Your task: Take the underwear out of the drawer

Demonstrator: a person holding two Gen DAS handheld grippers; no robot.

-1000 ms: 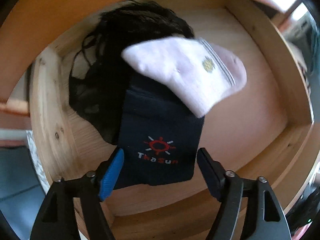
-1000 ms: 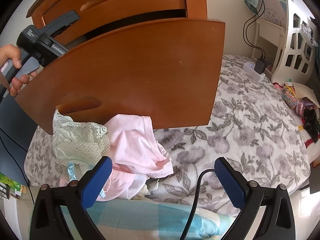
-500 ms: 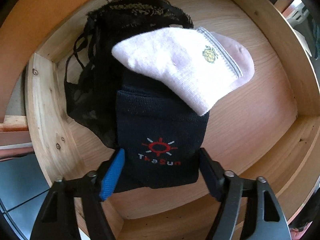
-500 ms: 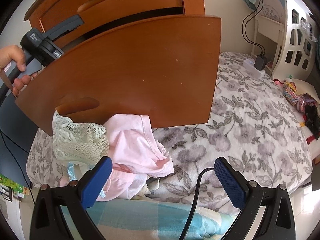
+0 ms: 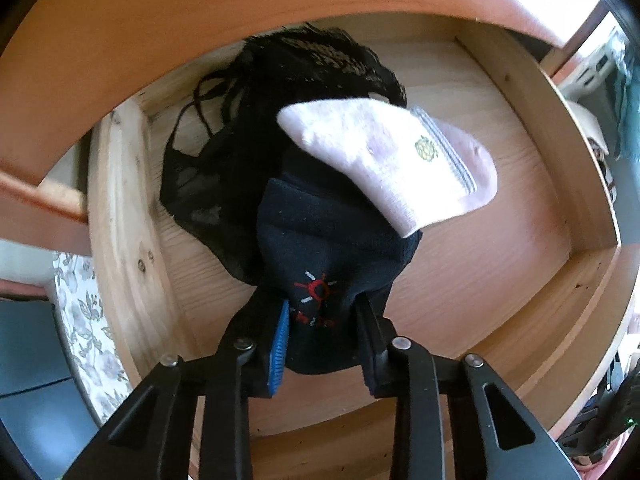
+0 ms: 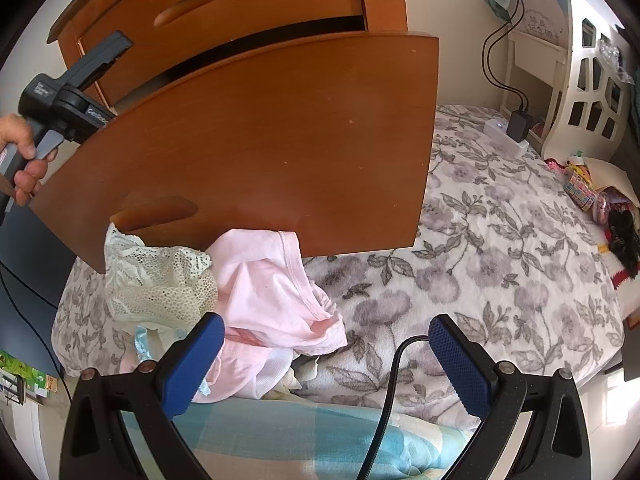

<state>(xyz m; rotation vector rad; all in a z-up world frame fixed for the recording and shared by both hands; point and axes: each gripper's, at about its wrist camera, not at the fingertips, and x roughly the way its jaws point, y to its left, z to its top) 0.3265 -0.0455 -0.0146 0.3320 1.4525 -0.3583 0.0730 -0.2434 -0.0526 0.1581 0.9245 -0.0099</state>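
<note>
Landmark: the pale pine drawer [image 5: 472,280] with an orange-brown front, pulled out of the dresser over the bed.

Left gripper: the left gripper [image 5: 322,334] points straight down into the drawer; its jaws are closing, and the folded navy garment with a red sun logo [image 5: 320,256] is already bunched between the pads, its edge puckering.

Task thing: that navy garment lies near the drawer's middle, partly under a pale pink sock with a small yellow emblem [image 5: 384,160], and overlaps a black lace garment with thin straps [image 5: 248,128] towards the drawer's back left corner.

Right gripper: the right gripper [image 6: 324,354] hangs outside the drawer, below its front, with jaws wide and nothing between them.

Already out: a cream lace garment [image 6: 160,280] and a light pink cotton garment [image 6: 276,288] lie on the floral bedspread [image 6: 500,272], just under the drawer front.

Risk, sock: the sock rests on the navy fabric, so lifting will likely carry it along or tip it off.

Risk, lace: the black straps lie against the navy piece; they may snag and be dragged out with it.

Risk, grip: only one edge is pinched, so the folded cloth may unfold, or slip free if the pads hold just a thin layer.

Risk, wall: a trailing hem could catch on the drawer's front wall on the way out.
</note>
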